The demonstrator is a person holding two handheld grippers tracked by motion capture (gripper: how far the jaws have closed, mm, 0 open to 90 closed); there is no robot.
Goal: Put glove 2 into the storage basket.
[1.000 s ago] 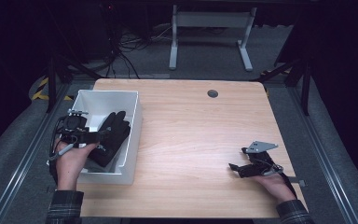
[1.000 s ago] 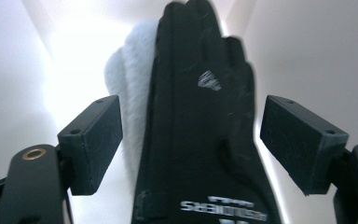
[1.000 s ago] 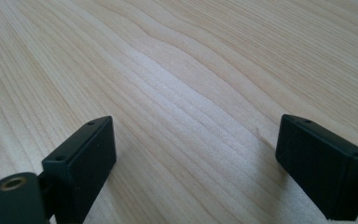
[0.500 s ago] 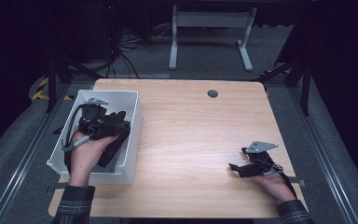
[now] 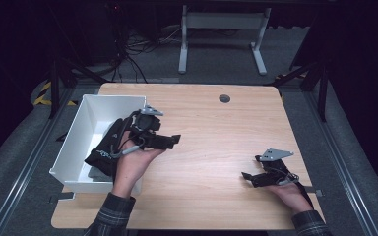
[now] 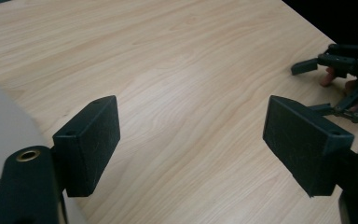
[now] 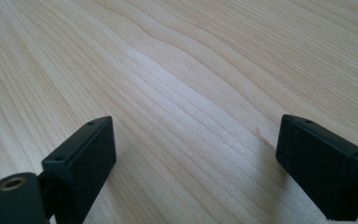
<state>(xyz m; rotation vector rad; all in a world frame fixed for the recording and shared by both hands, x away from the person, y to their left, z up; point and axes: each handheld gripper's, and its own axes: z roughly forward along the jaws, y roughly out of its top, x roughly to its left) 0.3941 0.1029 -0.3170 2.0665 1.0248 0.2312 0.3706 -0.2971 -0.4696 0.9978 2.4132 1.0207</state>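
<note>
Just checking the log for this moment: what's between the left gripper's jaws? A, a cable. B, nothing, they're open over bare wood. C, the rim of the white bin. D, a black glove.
B: in the left gripper view the left gripper stands wide open, with bare table between its jaws.

- The high view looks forward and down from above the near edge, taking in the whole table (image 5: 216, 128), with the white bin (image 5: 86, 123) at left of the frame.
- The left gripper view sits low and close, facing across the wood toward the right gripper (image 6: 340, 79) at its upper right; the high view shares that stretch.
- The right gripper view hugs bare wood.
</note>
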